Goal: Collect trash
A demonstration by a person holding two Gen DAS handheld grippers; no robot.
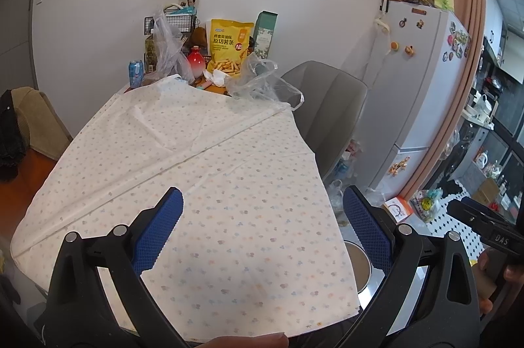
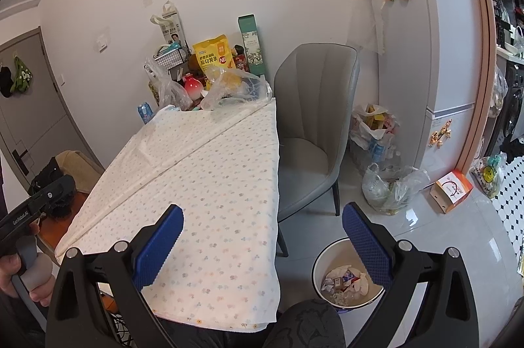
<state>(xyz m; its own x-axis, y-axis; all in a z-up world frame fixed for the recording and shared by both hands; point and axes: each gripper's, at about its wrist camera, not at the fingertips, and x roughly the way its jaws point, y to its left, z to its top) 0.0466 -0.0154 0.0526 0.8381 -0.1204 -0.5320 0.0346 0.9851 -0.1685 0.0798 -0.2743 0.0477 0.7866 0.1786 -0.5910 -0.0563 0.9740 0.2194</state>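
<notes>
Below, the white bin (image 2: pixel 319 266) holds crumpled, seemingly paper trash (image 2: pixel 344 281).

The near and middle tabletop (image 2: pixel 209 184) is left open under its flowered cloth. The far edge is crowded by plastic bags (image 2: pixel 235 87), a snack pouch (image 1: pixel 231 45), and a can (image 1: pixel 135 73). The right edge is flanked by a grey chair (image 2: pixel 311 132), with a trash bin (image 2: pixel 340 276) on the floor near the corner.

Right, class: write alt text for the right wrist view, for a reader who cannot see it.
An open right gripper hovers over a table draped in a floral tablecloth, with a trash bin holding crumpled waste on the floor beside it. Snack bags and plastic bags crowd the far end; a grey chair stands alongside.
</notes>
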